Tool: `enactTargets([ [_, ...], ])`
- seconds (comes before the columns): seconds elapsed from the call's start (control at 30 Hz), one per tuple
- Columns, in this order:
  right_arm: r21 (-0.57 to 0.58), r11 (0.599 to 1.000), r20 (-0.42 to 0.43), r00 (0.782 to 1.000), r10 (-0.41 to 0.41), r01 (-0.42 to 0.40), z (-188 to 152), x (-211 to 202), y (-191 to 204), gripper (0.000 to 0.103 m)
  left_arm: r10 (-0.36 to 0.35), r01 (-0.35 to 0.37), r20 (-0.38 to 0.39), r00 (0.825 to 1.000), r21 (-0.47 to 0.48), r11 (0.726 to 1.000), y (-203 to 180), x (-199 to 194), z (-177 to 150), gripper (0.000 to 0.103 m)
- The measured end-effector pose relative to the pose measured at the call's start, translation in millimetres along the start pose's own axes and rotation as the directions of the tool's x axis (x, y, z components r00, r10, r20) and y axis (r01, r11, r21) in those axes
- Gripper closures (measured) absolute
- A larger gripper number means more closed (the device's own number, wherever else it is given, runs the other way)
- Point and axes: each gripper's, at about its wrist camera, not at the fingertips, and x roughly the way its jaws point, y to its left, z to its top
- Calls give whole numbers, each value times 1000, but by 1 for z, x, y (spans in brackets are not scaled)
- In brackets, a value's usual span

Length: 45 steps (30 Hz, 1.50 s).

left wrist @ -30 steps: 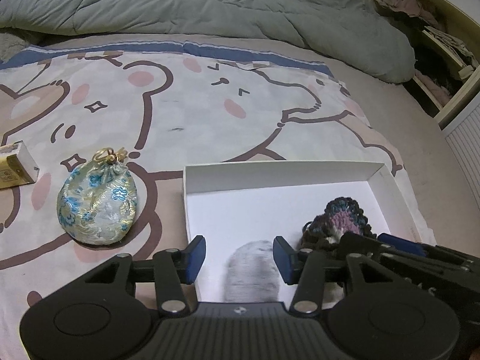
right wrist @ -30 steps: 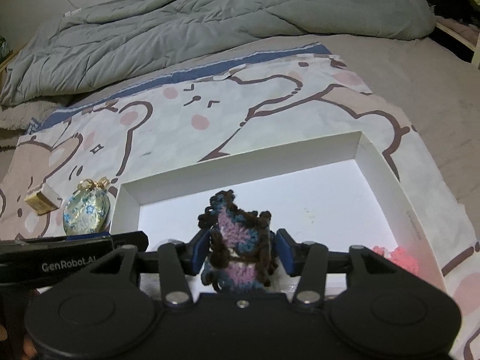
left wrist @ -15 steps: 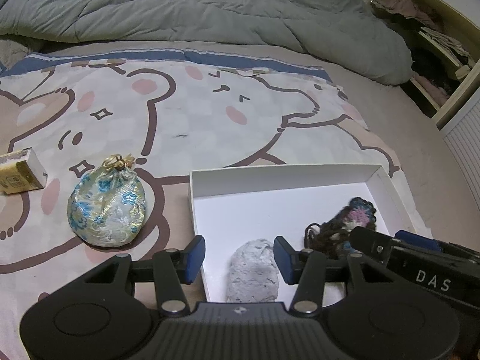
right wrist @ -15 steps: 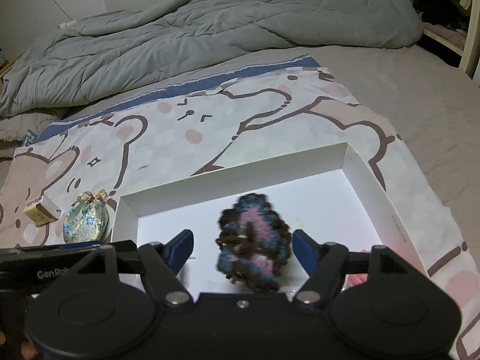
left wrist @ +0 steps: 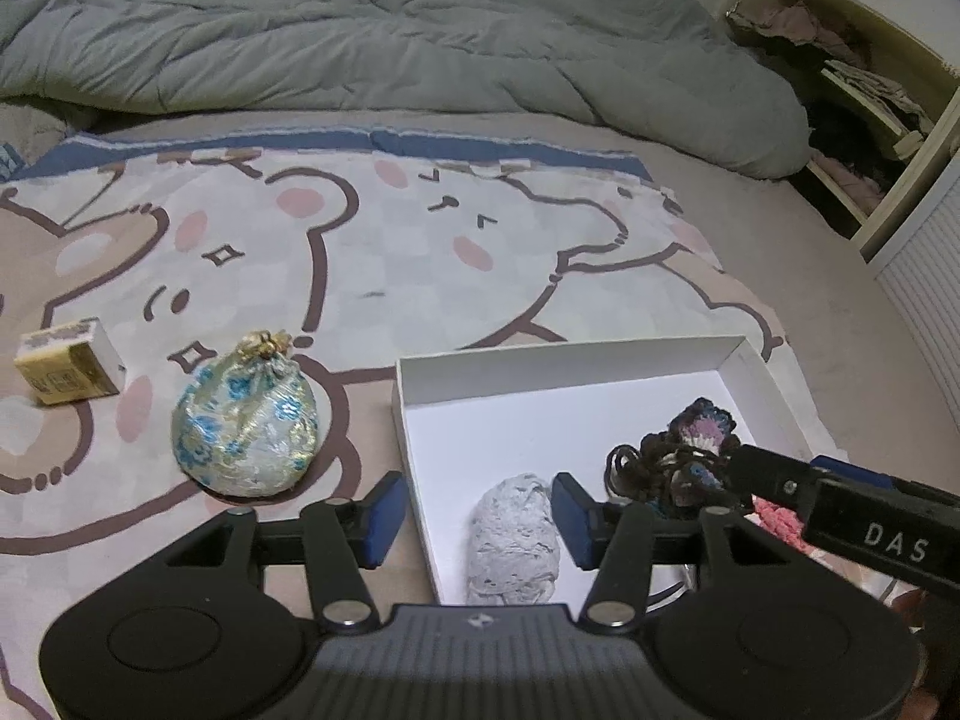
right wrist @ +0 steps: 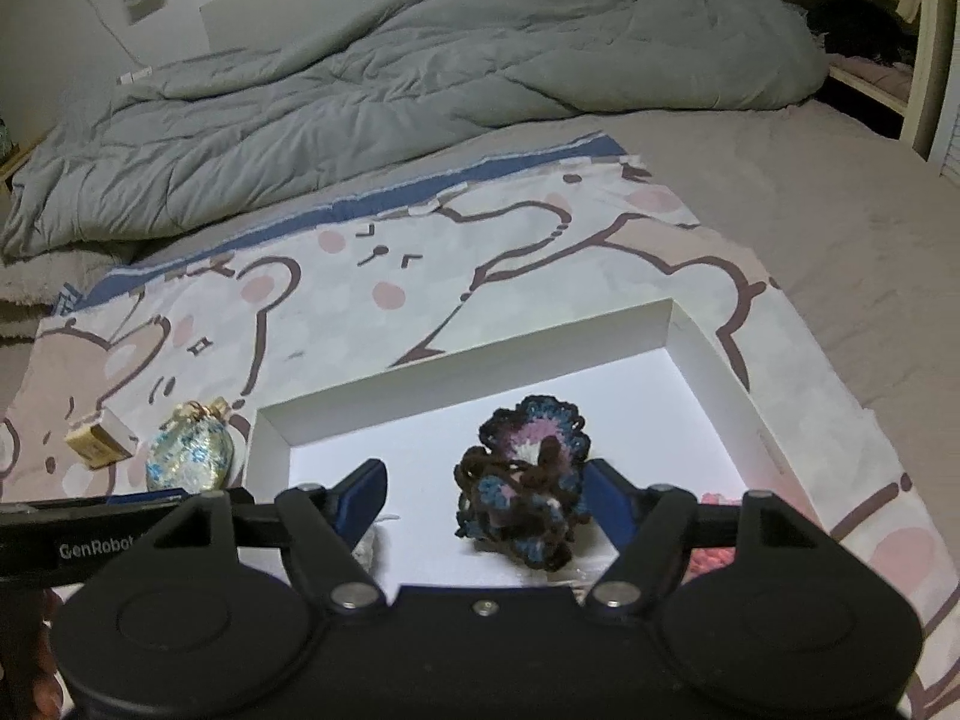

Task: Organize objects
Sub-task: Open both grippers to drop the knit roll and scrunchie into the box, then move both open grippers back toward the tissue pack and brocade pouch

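Inside the white box [right wrist: 708, 354] lie a crocheted piece [right wrist: 528, 480] and grey pouch [left wrist: 513, 540], both grippers' fingers parted, empty.

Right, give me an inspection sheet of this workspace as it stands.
Surface: bear-print sheet on a bed.
Job's things: crocheted pouch and grey pouch lie in the white box; floral pouch and small yellow box lie outside on the sheet.
Clutter: pink knit item beside the white box.
Grippers: left gripper and right gripper open, holding nothing.
Cables: nothing seen.
Surroundings: grey duvet, shelves.
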Motion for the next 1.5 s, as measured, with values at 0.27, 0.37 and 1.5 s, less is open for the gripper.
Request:
enactTargets([
  [0.27, -1, 1000, 51, 999, 0, 0, -2, -26, 5, 29, 18, -19, 46, 999, 25, 1000, 5, -30, -2, 40],
  [0.37, -8, 1000, 67, 998, 1, -1, -4, -35, 10, 29, 29, -32, 69, 997, 38, 999, 8, -42, -3, 35],
  [1.5, -92, 995, 163, 986, -28, 43, -21, -69, 73, 0, 147, -152, 193, 970, 12, 988, 79, -115, -16, 0],
])
